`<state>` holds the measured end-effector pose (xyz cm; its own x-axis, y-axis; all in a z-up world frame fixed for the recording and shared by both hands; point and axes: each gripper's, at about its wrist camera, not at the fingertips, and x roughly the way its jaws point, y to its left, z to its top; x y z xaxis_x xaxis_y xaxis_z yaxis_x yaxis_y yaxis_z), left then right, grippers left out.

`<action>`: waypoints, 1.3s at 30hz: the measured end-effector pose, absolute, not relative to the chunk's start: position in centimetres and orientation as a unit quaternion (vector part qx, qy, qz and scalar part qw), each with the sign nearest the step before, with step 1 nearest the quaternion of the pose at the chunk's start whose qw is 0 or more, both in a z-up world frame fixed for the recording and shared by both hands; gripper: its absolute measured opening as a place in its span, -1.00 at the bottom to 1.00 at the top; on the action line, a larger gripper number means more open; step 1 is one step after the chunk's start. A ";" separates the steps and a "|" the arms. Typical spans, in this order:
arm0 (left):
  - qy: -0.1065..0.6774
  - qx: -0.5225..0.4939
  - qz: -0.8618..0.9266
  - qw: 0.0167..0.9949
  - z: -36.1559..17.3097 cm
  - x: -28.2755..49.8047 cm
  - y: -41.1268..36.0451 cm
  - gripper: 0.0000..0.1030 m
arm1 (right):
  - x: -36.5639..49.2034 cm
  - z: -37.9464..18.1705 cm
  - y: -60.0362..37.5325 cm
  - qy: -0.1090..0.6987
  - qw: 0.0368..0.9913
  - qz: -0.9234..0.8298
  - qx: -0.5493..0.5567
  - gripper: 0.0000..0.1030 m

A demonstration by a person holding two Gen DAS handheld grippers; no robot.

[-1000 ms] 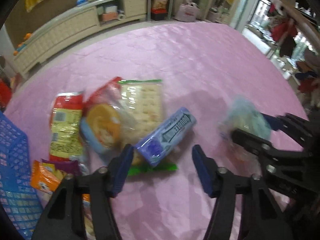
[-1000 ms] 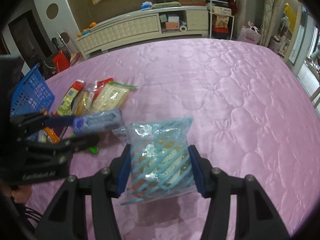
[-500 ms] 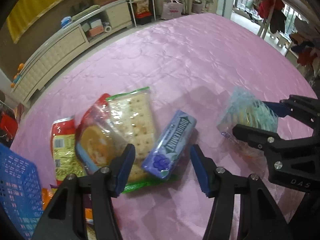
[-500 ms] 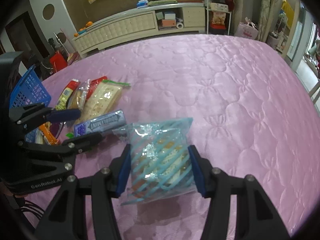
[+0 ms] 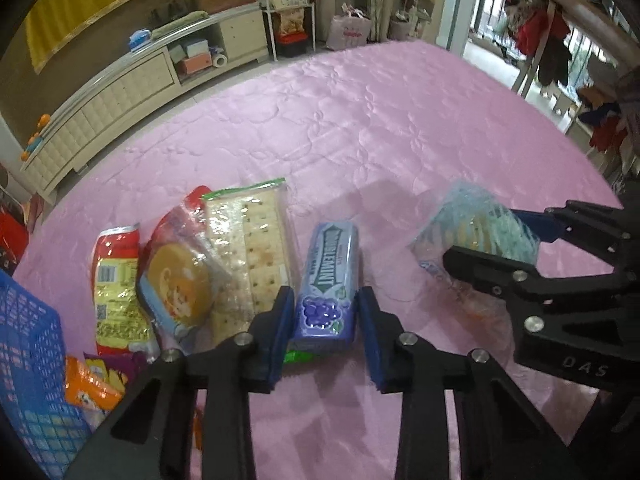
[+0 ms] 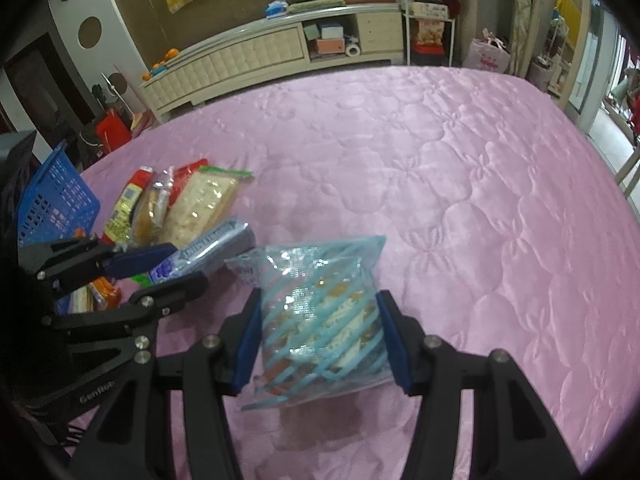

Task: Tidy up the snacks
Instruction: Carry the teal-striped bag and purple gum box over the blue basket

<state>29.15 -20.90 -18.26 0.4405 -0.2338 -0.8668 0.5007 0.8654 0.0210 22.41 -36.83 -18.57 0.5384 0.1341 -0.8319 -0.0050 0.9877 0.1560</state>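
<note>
While both tongs grasp snacks, more packs lie on the pink quilted cloth (image 5: 360, 128).

Low in the right wrist frame, the right gripper (image 6: 320, 332) clenches a blue-striped cookie bag (image 6: 320, 312); lower centre of the left wrist frame, the left gripper (image 5: 325, 330) pinches the purple Doublemint gum pack (image 5: 328, 284). Farther left lie a cracker pack (image 5: 256, 248), a round cake packet (image 5: 180, 284) and a blue basket (image 5: 28, 364).

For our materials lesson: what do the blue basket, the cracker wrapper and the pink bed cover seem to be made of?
Blue basket: probably rigid moulded plastic, judging by its regular lattice holes.
Cracker wrapper: thin clear plastic film, glossy and crinkled, crackers visible through it.
Pink bed cover: likely satin-like quilted fabric, with soft sheen and stitched puffy patterns.
</note>
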 end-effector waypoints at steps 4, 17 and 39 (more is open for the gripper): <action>0.474 0.118 -0.212 0.846 -16.6 27.9 -19.5 -0.46 | 21.9 -17.3 -35.7 0.472 0.878 0.043 0.059 0.15; 0.427 0.097 -0.201 0.876 -8.5 20.4 -13.6 -0.61 | 17.0 -11.7 -31.0 0.462 0.882 0.071 0.058 0.15; 0.339 0.055 -0.084 0.935 3.4 14.5 4.2 -0.61 | 15.9 -0.7 -14.2 0.419 0.886 0.198 -0.003 0.15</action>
<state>14.51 4.23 3.44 0.7557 -0.1196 -0.6438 0.1939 0.9800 0.0455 15.91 -14.17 -0.69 0.5710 0.3490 -0.7431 -0.3534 0.9215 0.1612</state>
